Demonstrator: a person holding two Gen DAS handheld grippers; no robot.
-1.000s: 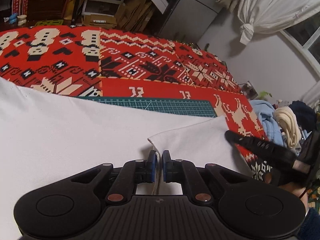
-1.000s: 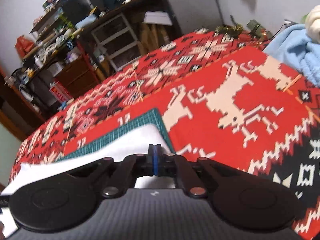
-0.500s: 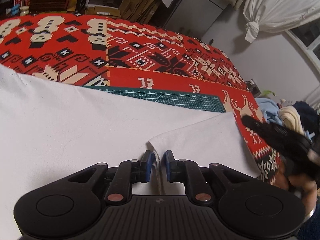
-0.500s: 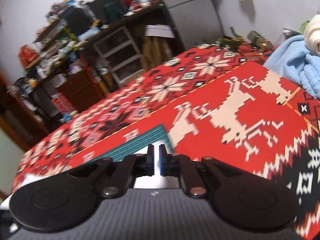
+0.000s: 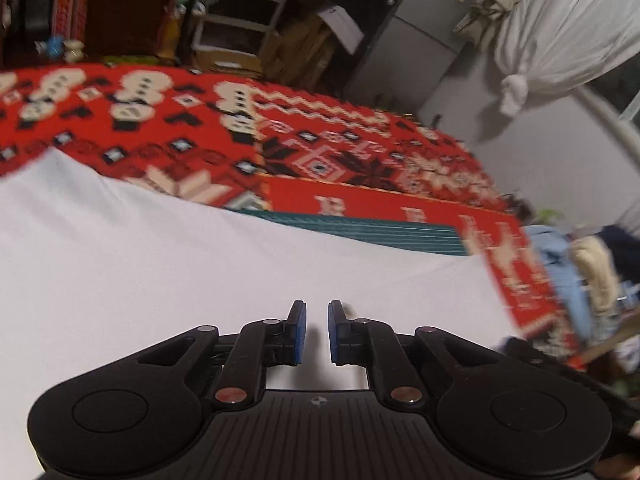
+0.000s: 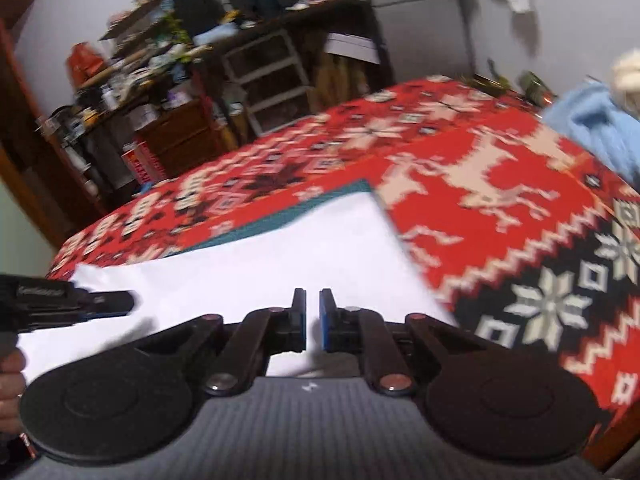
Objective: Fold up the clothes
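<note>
A white garment [image 5: 200,280] lies flat over the green cutting mat [image 5: 360,230] on the red patterned blanket. My left gripper [image 5: 316,332] hovers just above the cloth, open by a narrow gap with nothing between its blue pads. In the right wrist view the same white garment [image 6: 288,256] ends at a straight right edge. My right gripper [image 6: 313,320] stands over its near part, open by a small gap and holding nothing. The left gripper [image 6: 80,306] shows at the far left, over the cloth's left corner, with a hand [image 6: 8,368] behind it.
The red patterned blanket [image 6: 500,216] covers the whole surface. A pile of blue and cream clothes [image 5: 576,276] sits at the right, seen as blue fabric [image 6: 596,120] in the right wrist view. Cluttered shelves and drawers [image 6: 264,76] stand beyond the far edge.
Both grippers have opened and let go of the folded white edge they pinched a second ago. The fold now lies flat and both grippers have drawn back a little.
</note>
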